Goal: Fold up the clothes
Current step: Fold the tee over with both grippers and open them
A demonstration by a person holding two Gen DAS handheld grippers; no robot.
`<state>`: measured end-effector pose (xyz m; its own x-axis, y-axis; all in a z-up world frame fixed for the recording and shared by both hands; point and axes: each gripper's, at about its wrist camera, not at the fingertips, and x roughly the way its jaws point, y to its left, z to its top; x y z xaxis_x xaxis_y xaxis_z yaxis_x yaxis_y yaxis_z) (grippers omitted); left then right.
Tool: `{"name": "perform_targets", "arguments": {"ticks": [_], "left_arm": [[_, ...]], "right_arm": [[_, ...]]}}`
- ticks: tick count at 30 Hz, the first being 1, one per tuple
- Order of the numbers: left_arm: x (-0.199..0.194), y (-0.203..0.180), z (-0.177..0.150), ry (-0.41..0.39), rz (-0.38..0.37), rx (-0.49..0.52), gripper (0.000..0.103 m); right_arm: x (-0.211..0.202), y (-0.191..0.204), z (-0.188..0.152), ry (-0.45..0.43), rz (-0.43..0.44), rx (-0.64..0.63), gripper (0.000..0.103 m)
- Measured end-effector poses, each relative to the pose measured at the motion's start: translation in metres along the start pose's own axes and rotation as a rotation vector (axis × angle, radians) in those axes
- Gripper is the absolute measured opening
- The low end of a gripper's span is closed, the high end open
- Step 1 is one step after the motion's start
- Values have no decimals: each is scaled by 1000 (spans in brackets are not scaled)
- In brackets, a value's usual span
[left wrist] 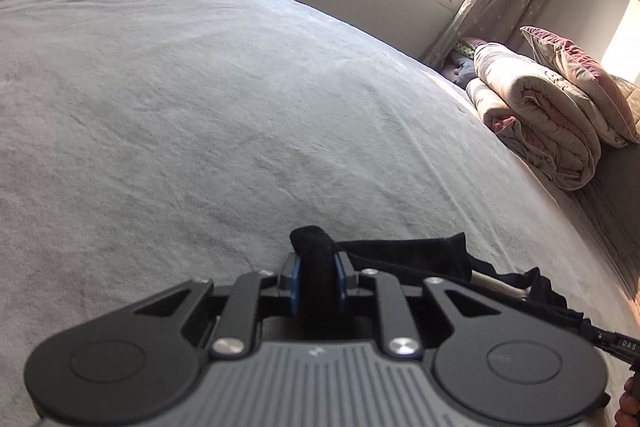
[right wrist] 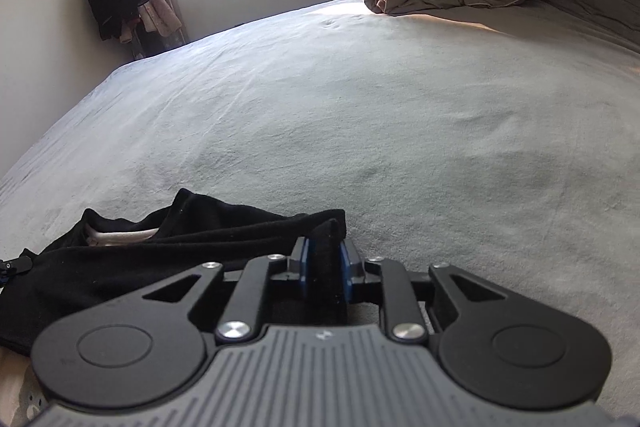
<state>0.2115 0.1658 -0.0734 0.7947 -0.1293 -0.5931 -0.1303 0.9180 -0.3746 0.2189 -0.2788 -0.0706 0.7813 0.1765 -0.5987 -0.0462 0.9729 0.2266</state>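
Black, soft cloth — a limp garment (right wrist: 120, 259) — bunches between both my claws: left claw (left wrist: 318, 277) and right claw (right wrist: 326, 269) each pinch a fold, low over the grey, nubbly bed (left wrist: 200, 107).

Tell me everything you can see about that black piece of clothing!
The black garment looks like soft, matte cloth, rumpled and not yet folded. It lies low at the near edge of the grey bed sheet. A whitish strip shows inside an opening. The left gripper pinches one bunched edge and the right gripper pinches another, so the cloth stretches between them.
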Motion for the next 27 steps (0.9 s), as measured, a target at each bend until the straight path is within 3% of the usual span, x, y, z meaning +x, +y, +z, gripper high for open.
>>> {"name": "perform_targets", "arguments": {"ticks": [4,9,14,18,23,27], "left_arm": [[-18,-15,-6,-6,-31,76,34],[-42,-36,-16,-13,-84,181,34],[-50,-45,-39,31,-90,277,34],[-52,-34,-55,80,-87,280,33],[-74,-32,-56,64,-84,259,33],[-78,-28,-64,120,-66,256,32]], "right_arm": [[-16,8,4,-40,-23,-43,36],[-35,29,-2,-56,30,-78,37],[-38,62,-28,-3,54,-202,37],[-37,50,-46,39,18,-188,37],[-56,46,-48,37,13,-157,37],[-63,47,-54,74,-6,-165,37]]}}
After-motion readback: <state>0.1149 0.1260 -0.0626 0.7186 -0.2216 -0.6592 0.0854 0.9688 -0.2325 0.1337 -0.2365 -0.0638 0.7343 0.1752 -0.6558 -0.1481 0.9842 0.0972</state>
